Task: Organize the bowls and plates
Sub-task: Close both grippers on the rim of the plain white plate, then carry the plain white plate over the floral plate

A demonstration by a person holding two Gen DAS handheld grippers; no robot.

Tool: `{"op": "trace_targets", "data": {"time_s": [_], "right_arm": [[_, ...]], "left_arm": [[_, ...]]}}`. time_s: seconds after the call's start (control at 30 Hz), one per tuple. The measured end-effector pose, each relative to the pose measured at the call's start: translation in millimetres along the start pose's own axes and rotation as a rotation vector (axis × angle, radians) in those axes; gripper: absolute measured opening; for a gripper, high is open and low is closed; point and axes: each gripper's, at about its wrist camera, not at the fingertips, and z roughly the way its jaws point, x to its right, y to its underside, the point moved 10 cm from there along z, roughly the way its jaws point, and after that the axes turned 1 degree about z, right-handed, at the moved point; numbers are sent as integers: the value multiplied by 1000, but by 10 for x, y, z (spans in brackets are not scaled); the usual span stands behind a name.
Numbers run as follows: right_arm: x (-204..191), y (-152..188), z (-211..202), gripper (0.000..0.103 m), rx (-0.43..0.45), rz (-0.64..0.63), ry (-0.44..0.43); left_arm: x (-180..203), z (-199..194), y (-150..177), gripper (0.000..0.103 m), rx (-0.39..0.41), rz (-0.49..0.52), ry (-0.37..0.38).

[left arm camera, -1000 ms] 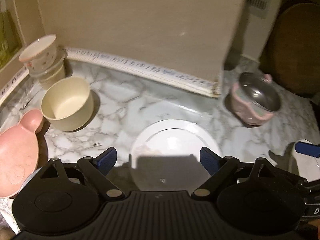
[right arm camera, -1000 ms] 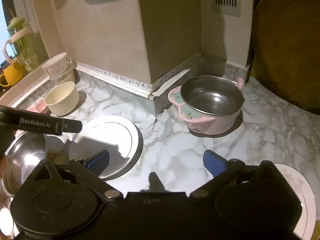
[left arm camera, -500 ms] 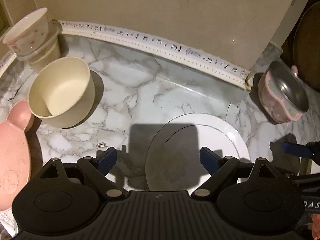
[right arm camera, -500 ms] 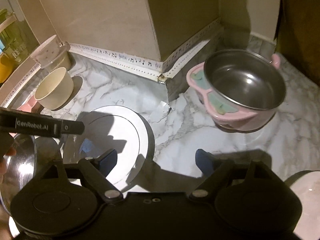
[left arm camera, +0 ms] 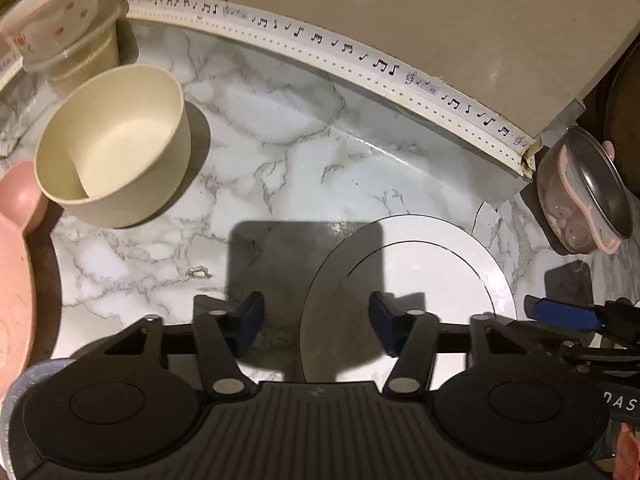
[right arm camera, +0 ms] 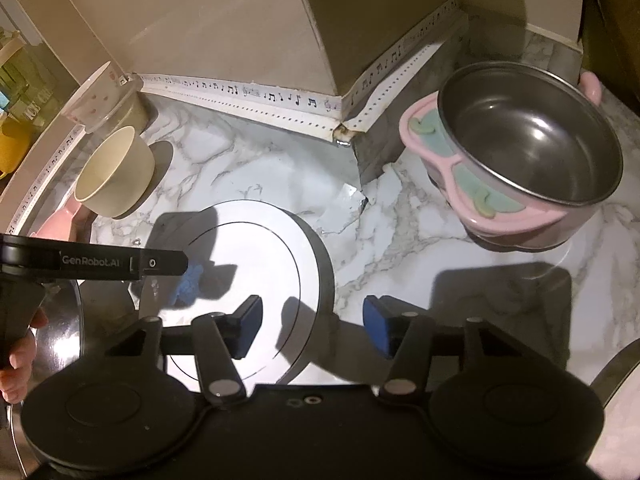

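A white plate (left arm camera: 432,276) lies flat on the marble counter; it also shows in the right wrist view (right arm camera: 248,256). My left gripper (left arm camera: 316,324) is open and empty, low over the plate's left edge, which lies between its fingers. My right gripper (right arm camera: 312,326) is open and empty, straddling the plate's right edge. A cream bowl (left arm camera: 116,148) stands at the left and shows in the right wrist view (right arm camera: 114,174). A steel bowl with a pink rim (right arm camera: 524,156) stands at the right.
Stacked cups (left arm camera: 64,36) stand in the back left corner. A pink plate (left arm camera: 16,280) lies at the left edge. A steel lid or bowl (right arm camera: 60,332) sits at the lower left under the left gripper's body (right arm camera: 92,262). A wall corner (right arm camera: 336,120) juts out behind the plate.
Both grippers have moved down and forward, closer to the white plate. The left gripper's jaws have narrowed somewhat. The plate and bowls have not moved.
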Motion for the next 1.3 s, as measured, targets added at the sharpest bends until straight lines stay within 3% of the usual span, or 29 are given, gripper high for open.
{"op": "trace_targets", "data": {"time_s": [0.17,0.33,0.5,0.63,1.3], "right_arm": [[2,38,44,48,-17,14,-10],[-7,84,64,36,-28,21,-19],[-26,112,78,16,-37,20,-26],[-39,111,75,15,-20,18,-7],[188,176,-264,10,21,87,6]], "left_arm": [[-20,29,36,41,-8,-35,34],[-3,22,53,33,-13,-67,67],[-11,4,69,30,-5,-86,70],[-31,-20,89,26,9,-95,61],[271,-320,123,26,51,-74,95]]}}
